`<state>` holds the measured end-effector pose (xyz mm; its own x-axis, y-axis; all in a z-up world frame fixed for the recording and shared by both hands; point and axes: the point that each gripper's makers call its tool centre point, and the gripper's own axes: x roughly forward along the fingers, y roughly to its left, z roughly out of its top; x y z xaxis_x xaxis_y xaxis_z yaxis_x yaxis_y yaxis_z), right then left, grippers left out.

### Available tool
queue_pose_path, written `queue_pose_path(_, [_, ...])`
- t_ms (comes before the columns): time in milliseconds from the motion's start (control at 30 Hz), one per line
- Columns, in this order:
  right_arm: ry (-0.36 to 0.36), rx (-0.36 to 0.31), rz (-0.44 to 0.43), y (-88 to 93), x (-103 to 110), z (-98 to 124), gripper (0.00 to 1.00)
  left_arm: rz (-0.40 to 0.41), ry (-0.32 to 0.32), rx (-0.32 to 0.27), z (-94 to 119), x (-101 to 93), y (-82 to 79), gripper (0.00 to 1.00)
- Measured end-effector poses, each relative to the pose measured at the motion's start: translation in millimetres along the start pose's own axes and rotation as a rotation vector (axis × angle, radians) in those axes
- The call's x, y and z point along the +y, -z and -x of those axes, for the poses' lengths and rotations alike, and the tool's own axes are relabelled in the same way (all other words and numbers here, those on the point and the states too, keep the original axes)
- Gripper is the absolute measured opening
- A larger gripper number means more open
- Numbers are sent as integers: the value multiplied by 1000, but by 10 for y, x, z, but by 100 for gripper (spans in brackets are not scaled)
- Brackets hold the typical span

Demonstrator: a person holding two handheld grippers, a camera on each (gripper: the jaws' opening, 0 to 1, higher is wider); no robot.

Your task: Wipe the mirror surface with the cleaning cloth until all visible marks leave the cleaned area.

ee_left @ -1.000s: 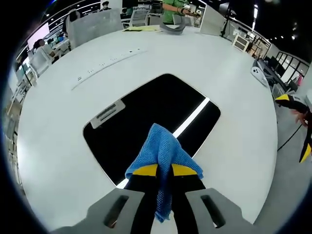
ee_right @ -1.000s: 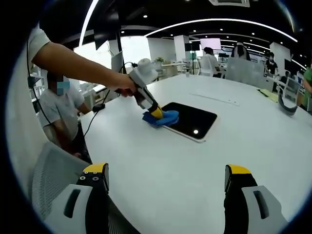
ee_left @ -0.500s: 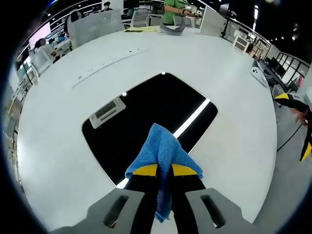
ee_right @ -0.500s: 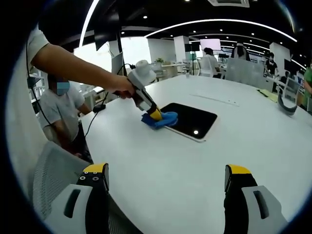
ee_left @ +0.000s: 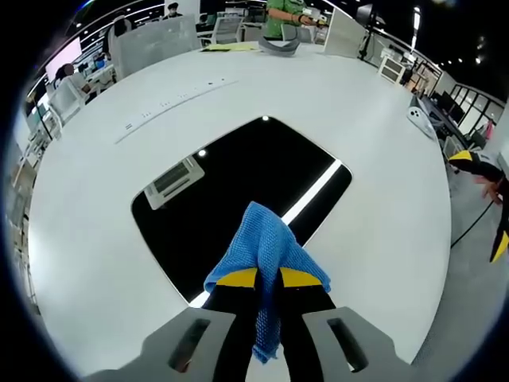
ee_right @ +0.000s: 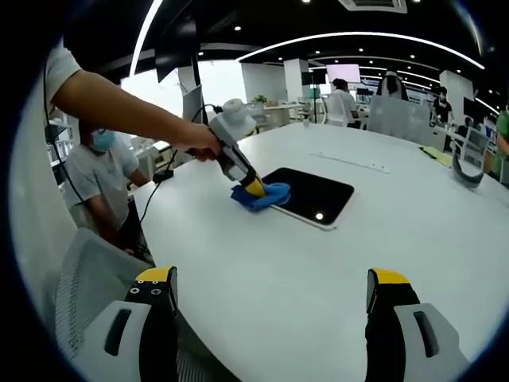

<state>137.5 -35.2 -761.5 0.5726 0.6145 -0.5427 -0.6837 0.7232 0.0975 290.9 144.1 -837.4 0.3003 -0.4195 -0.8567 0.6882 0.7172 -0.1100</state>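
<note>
Left gripper view: left hand-held gripper (ee_left: 268, 280), jaws clamped on the blue cleaning cloth (ee_left: 265, 251), which rests on the near corner of the mirror (ee_left: 238, 203); mirror flat on the round white tabletop (ee_left: 382, 159), one corner toward the camera, glass reflecting ceiling lights; open office beyond. Right gripper view: right hand-held gripper (ee_right: 270, 298), jaws wide apart, above the tabletop edge; a masked person (ee_right: 99, 179) stands behind.
</note>
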Motion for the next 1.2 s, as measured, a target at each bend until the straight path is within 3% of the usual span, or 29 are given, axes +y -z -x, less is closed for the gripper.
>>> queue_pose_path(1200, [-3, 11, -10, 90, 17, 52, 99, 25, 14, 4, -85, -85, -130, 7])
